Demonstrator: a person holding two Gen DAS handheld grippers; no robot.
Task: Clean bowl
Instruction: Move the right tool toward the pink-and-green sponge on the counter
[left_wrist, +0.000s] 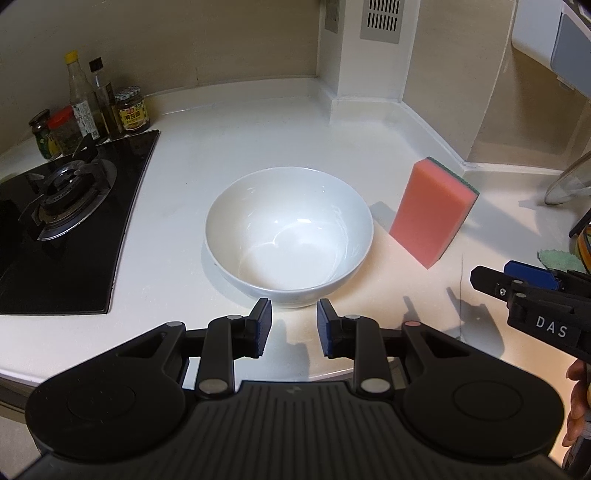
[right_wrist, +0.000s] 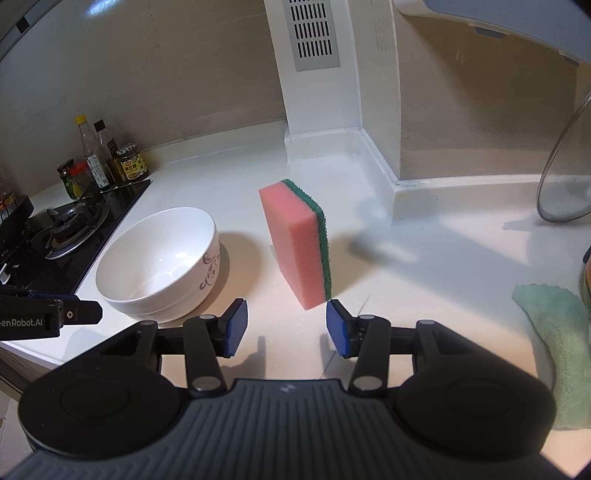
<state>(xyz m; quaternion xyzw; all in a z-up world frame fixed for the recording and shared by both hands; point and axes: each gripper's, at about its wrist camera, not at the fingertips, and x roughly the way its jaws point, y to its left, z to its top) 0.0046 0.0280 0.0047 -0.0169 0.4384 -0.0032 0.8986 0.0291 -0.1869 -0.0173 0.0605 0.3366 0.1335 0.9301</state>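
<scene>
A white bowl (left_wrist: 289, 234) (right_wrist: 159, 264) sits upright and empty on the pale countertop (left_wrist: 229, 140), with a grey swirl pattern on its outer wall. To its right a pink sponge (left_wrist: 432, 210) (right_wrist: 293, 245) with a green scouring side stands on edge. My left gripper (left_wrist: 294, 328) is open just in front of the bowl's near rim, holding nothing. My right gripper (right_wrist: 286, 326) is open just in front of the sponge's near lower corner, also holding nothing. The right gripper (left_wrist: 524, 295) shows at the right edge of the left wrist view, and the left gripper (right_wrist: 48, 314) at the left edge of the right wrist view.
A black gas hob (left_wrist: 62, 218) (right_wrist: 62, 236) lies left of the bowl, with several condiment bottles and jars (left_wrist: 92, 110) behind it. A white pillar with a vent (right_wrist: 317, 74) rises at the back. A glass lid (right_wrist: 565, 166) and a green cloth (right_wrist: 557, 343) are at the right.
</scene>
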